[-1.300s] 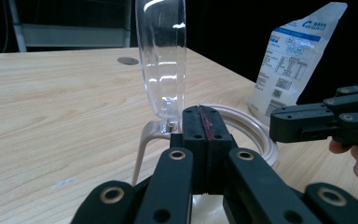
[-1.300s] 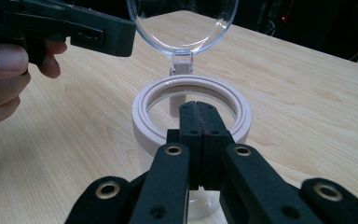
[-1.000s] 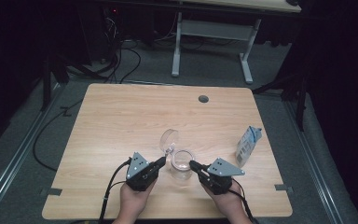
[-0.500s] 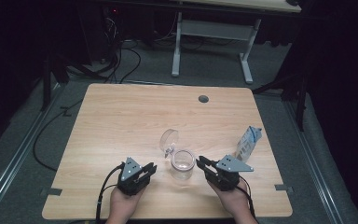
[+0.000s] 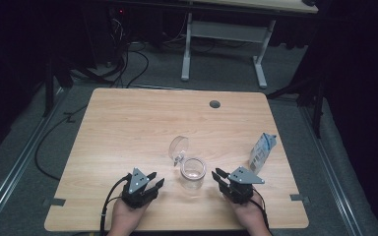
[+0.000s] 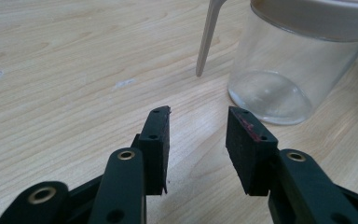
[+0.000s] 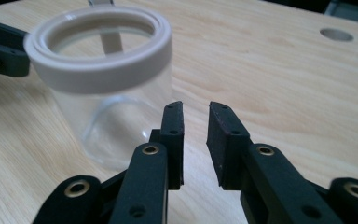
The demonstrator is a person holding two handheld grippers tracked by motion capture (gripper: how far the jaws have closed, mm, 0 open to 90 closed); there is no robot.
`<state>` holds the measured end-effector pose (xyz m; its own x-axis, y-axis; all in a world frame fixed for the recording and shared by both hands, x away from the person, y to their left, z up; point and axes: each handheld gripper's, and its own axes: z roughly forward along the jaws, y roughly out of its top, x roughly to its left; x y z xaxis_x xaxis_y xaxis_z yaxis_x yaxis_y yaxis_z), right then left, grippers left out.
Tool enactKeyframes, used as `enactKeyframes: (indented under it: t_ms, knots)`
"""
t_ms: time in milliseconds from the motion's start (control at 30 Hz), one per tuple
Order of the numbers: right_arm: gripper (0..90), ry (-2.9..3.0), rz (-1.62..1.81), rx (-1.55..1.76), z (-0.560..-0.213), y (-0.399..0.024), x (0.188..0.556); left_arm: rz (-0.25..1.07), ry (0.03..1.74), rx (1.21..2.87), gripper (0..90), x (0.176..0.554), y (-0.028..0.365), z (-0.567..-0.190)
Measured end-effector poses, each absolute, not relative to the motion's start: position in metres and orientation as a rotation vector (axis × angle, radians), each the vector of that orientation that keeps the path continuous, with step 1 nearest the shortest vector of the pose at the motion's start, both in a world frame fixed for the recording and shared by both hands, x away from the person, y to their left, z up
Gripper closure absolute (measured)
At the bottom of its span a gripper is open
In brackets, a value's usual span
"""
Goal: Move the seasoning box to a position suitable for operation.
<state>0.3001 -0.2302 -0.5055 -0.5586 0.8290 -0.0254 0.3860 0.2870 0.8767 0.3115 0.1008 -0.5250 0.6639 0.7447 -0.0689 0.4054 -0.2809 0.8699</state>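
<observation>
From the high view, I see my two hands low at the near edge of the wooden worktop (image 5: 128,123). The left gripper (image 5: 151,182) and right gripper (image 5: 220,175) point inward at a clear jar (image 5: 192,173) standing between them, touching neither. The jar's hinged lid (image 5: 178,146) is swung open behind it. A small pouch (image 5: 262,152) stands near the right edge. Grey floor, cables and a second table's legs lie beyond.

In the left gripper view, the fingers (image 6: 157,140) have just been opening, nothing between them; the jar (image 6: 298,65) sits ahead, right.

In the right gripper view, the fingers (image 7: 223,140) are slightly parted, empty, just beside the jar (image 7: 107,93).
</observation>
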Motion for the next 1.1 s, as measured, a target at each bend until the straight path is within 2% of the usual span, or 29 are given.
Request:
enactKeyframes:
  t_ms: [467, 1100]
  knots:
    - [71.8, 2.053, 1.136, 1.124, -0.519, -0.265, 0.286, 0.409, 0.922, 1.868, 58.2, 0.311, 0.103, -0.521]
    - [64.3, 1.961, 1.114, 1.228, -0.517, -0.309, 0.283, 0.4, 0.923, 1.861, 57.1, 0.311, 0.105, -0.521]
